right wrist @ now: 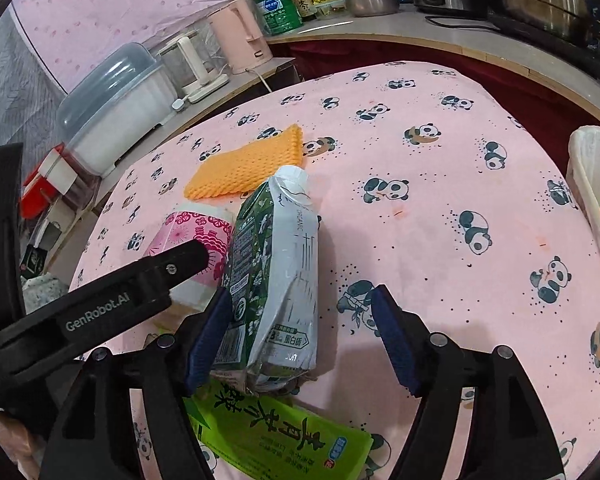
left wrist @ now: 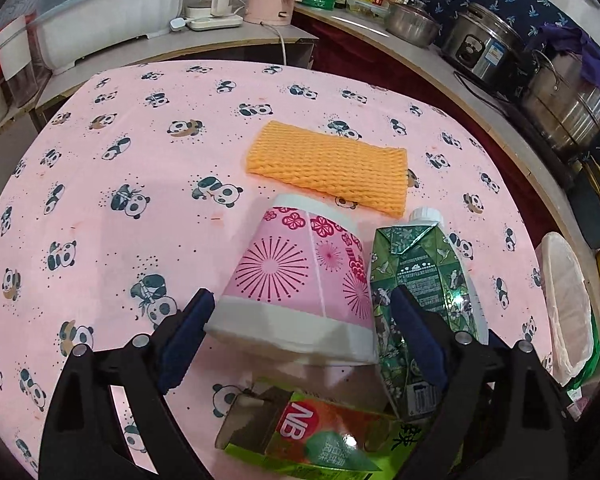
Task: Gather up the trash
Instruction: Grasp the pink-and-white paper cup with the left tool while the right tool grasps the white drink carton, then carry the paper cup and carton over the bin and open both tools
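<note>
On table: left fingers (left wrist: pixel 302 338) wide astride cup (left wrist: pixel 300 276) | right fingers (right wrist: pixel 296 334) wide astride carton (right wrist: pixel 276 280)

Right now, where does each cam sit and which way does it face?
Left wrist: on the left gripper, angled down at the pink paper cup lying between its open jaws.
Right wrist: on the right gripper, angled down at the green carton; the left gripper's black finger enters left.
Shared: cup, carton, orange foam net, panda tablecloth.

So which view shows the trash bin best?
The right wrist view: the white-lined trash bin shows its open mouth with orange scraps inside. The left wrist view catches only its bag-covered rim at the right edge.
</note>
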